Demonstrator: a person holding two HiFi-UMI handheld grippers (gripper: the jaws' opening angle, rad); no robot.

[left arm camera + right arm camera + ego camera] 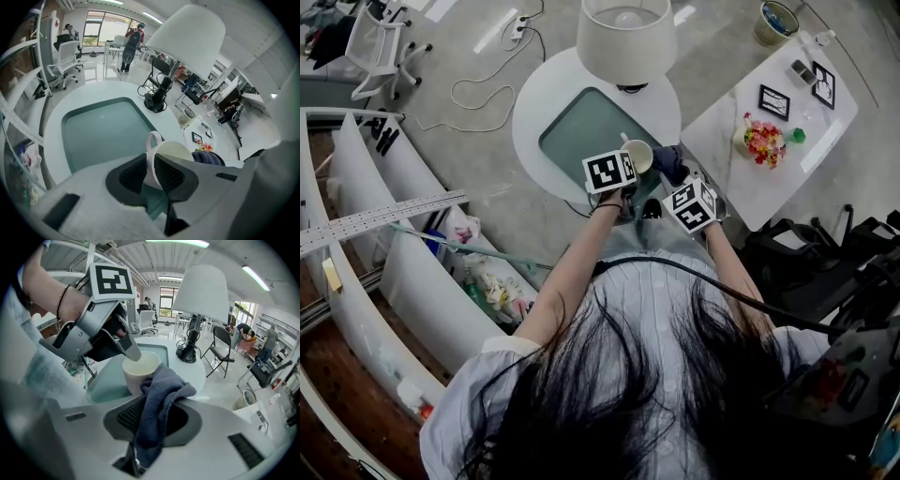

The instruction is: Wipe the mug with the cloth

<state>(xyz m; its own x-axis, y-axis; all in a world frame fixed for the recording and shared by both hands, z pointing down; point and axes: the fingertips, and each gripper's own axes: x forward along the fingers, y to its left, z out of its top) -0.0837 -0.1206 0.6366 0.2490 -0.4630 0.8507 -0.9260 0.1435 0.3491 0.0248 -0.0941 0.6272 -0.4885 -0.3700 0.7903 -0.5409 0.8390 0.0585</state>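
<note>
- Over the near edge of the round white surface (534, 103), above its teal glass inset (581, 127) and short of the white lamp shade (626, 37), the cream ceramic mug (139, 370) hangs mouth-up and slightly tilted. It seems to be lifted clear of the top.
- Step in hand, by my reading: the dark blue-grey terry cloth (161, 385) is at work on the mug's outer wall, just under the rim.
- To do it well:
  - Press the cloth flat on the wall and sweep round it.
  - Turn the mug with the other hand rather than reaching across.
  - Carry the loose fold over the rim and into the mouth as well.
  - Push gently. The mug is held by one thin wall only, and a hard shove could lever it out of the grip.
- Left tongs (150, 171): narrowed to the thickness of the mug's wall and clamped on it near the handle. One pad is inside the mouth and one outside.
- Right tongs (154, 420): closed on the cloth, which is pinched between the pads. A loose bunch stands out ahead of them and touches the mug's side by the rim.
- Head view: the two tongs sit close together, their marker cubes nearly side by side at the surface's edge.
</note>
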